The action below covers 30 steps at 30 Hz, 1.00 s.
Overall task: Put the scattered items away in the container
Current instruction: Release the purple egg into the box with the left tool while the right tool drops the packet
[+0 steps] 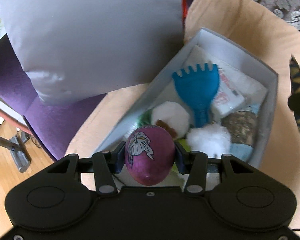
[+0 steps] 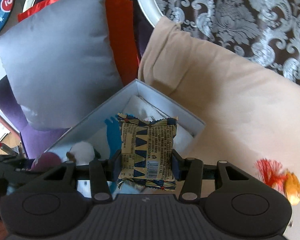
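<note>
My left gripper [image 1: 149, 156] is shut on a purple egg [image 1: 149, 156] with a white robot drawing, held above the near end of the grey box [image 1: 270, 100]. The box holds a blue toy rake [image 1: 198, 88], white plush toys [image 1: 171, 116], a white packet [image 1: 228, 96] and other items. My right gripper [image 2: 147, 160] is shut on a tan and blue snack packet [image 2: 148, 150], held over the same box [image 2: 102, 106]. The purple egg also shows at the left of the right wrist view [image 2: 46, 160].
The box rests on a beige cushion [image 1: 240, 24] on a sofa. A grey pillow [image 1: 86, 36] leans to the left on a purple seat [image 1: 44, 120]. A red and orange tasselled item [image 2: 280, 178] lies on the cushion to the right. Wooden floor [image 1: 2, 150] lies far left.
</note>
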{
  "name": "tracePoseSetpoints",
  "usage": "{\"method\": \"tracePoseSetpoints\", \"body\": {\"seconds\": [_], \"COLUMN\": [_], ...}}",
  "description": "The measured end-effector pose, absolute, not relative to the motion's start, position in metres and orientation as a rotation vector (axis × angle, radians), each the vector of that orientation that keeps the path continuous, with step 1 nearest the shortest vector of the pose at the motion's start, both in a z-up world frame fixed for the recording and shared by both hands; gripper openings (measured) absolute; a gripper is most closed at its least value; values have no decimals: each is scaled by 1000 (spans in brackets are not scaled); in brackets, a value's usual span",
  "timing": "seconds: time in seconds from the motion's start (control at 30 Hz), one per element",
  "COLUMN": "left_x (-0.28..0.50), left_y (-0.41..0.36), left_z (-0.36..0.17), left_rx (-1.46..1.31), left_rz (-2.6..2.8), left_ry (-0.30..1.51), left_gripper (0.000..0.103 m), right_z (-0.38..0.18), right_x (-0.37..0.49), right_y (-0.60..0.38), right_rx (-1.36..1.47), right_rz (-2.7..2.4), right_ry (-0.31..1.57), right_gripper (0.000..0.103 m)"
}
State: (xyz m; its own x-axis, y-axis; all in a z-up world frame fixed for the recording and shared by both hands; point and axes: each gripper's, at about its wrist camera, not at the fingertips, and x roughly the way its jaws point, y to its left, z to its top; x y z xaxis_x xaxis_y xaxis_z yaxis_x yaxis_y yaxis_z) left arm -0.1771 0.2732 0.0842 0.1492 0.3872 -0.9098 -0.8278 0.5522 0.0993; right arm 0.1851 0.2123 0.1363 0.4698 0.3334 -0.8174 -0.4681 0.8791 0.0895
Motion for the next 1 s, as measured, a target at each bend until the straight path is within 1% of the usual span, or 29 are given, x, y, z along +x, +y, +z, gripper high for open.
{"method": "tracePoseSetpoints", "body": {"seconds": [0.27, 0.53, 0.6, 0.63, 0.67, 0.7, 1.0], "left_x": [-176, -172, -171, -170, -169, -169, -168], "left_y": [284, 284, 282, 282, 281, 280, 271], "left_z": [71, 65, 66, 67, 68, 70, 79], "left_rx": [-496, -486, -470, -465, -459, -451, -452], "left_rz": [932, 926, 929, 930, 931, 934, 943], "left_ry": [1130, 1146, 1143, 1143, 1140, 1136, 1124], "left_gripper": [48, 49, 54, 57, 61, 62, 63], "right_z": [116, 106, 106, 107, 108, 110, 119], "right_x": [206, 214, 214, 214, 214, 214, 199], "right_y": [236, 238, 237, 235, 234, 233, 206], "right_rx": [-158, -136, -128, -121, -114, -108, -81], "right_rz": [494, 485, 476, 470, 464, 463, 454], "right_ry": [979, 989, 980, 972, 964, 958, 948], "right_gripper": [50, 50, 54, 62, 65, 65, 65]}}
